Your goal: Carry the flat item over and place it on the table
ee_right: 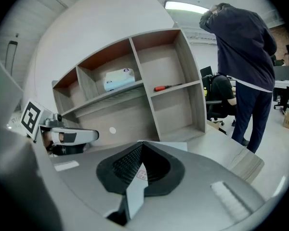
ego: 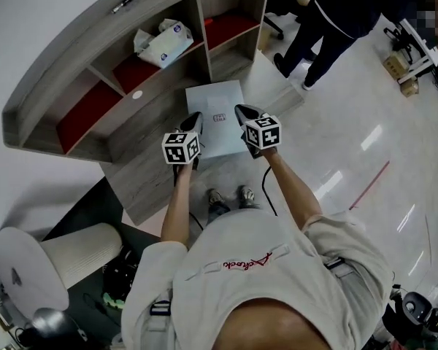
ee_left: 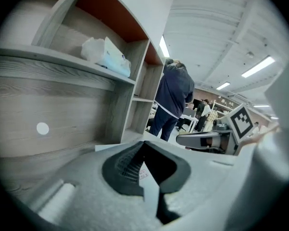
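The flat item (ego: 217, 117) is a pale grey-white sheet with a small red-printed label, held level over the wooden desk top (ego: 142, 162) in front of the shelf unit. My left gripper (ego: 196, 119) is shut on its left edge and my right gripper (ego: 242, 112) on its right edge. In the left gripper view the sheet (ee_left: 148, 186) runs thin between the closed dark pads of my left gripper (ee_left: 143, 146). The right gripper view shows the same, the sheet (ee_right: 134, 190) clamped in my right gripper (ee_right: 142, 146), its far corner past the tips.
The curved wooden shelf unit (ego: 73, 71) has red-backed compartments; a white packet (ego: 163, 41) lies in one and a red tool (ee_right: 166, 87) in another. A person in dark clothes (ego: 328, 17) stands at the unit's far end. A white ribbed appliance (ego: 66, 257) sits low at the left.
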